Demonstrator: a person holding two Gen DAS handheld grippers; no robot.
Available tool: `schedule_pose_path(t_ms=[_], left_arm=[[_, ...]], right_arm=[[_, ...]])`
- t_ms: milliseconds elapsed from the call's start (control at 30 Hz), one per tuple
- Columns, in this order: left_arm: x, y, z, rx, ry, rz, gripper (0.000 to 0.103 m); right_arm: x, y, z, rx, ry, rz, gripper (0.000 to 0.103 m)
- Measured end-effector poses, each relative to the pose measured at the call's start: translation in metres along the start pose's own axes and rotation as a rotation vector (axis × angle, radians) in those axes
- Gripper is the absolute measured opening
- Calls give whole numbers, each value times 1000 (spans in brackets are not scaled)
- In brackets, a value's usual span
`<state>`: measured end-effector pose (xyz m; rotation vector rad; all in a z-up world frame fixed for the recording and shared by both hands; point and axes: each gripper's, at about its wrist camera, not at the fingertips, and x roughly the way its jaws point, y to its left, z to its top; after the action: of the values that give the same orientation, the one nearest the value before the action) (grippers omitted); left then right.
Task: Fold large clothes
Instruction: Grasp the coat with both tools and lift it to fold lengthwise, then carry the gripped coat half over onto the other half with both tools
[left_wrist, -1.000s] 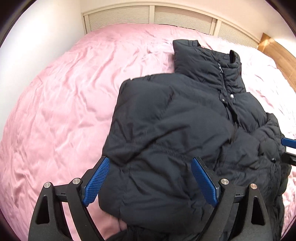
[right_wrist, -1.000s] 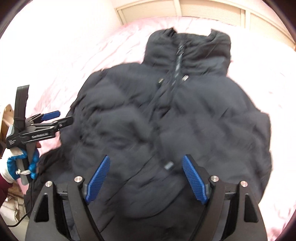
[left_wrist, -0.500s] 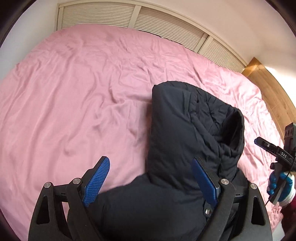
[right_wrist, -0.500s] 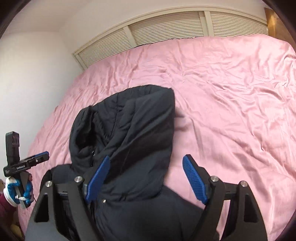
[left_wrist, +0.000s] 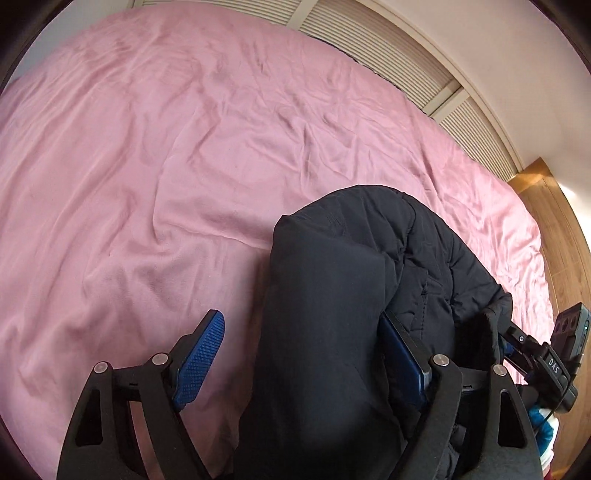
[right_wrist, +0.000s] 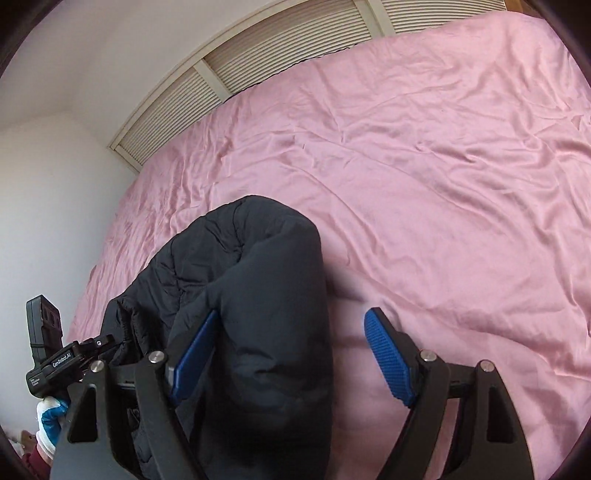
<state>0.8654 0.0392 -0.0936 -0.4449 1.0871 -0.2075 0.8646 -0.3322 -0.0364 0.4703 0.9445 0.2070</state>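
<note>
A black quilted puffer jacket (left_wrist: 332, 314) lies bunched on a bed covered with a wrinkled pink satin sheet (left_wrist: 155, 155). In the left wrist view the jacket fills the lower middle and lower right of the frame, its rounded top fold reaching up to about mid-height. The left claw (left_wrist: 301, 356) stands wide with its jaws closing; jacket fabric lies between them, against the right blue pad, while the left blue pad (left_wrist: 201, 360) is clear of it over bare sheet. The right claw (left_wrist: 515, 341) shows small at the right edge of this view, beside the jacket.

In the right wrist view the jacket (right_wrist: 255, 295) sits lower left of centre. The right claw (right_wrist: 295, 358) is spread wide, fabric between its jaws and lying against the left pad; the right pad (right_wrist: 388, 360) hangs free above the sheet. At the lower left edge a hand in a blue-and-white glove (right_wrist: 50, 419) holds the left claw (right_wrist: 98, 343). A slatted cream headboard panel (right_wrist: 280, 48) curves along the top.
</note>
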Motion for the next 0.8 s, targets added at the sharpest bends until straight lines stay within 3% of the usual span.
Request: schedule_pose_path(t_ms=[67,167,233,300,367,600,800], left_arm=[[5,3,1,-39,13,8,75],[12,1,2,-54,45,18,47],[12,-4,1,-34,66,14,19],[5,-10,-1,6,60,13,14],[-7,-13,-2,26,51,-8,12],[-60,-23,-13,72,21,-60,11],[-119,-29,-46,119,-28,-114,11]], right_arm=[[6,5,7,-1,7,-10,79],[12,11,14,-20,45,-37,57],[13,20,15,-56,66,-50,43],[9,26,15,-81,81,-49,27],[-2,33,15,-105,80,-43,22],[-61,51,0,-189,74,-35,20],[-130,59,-26,-218,38,10,20]])
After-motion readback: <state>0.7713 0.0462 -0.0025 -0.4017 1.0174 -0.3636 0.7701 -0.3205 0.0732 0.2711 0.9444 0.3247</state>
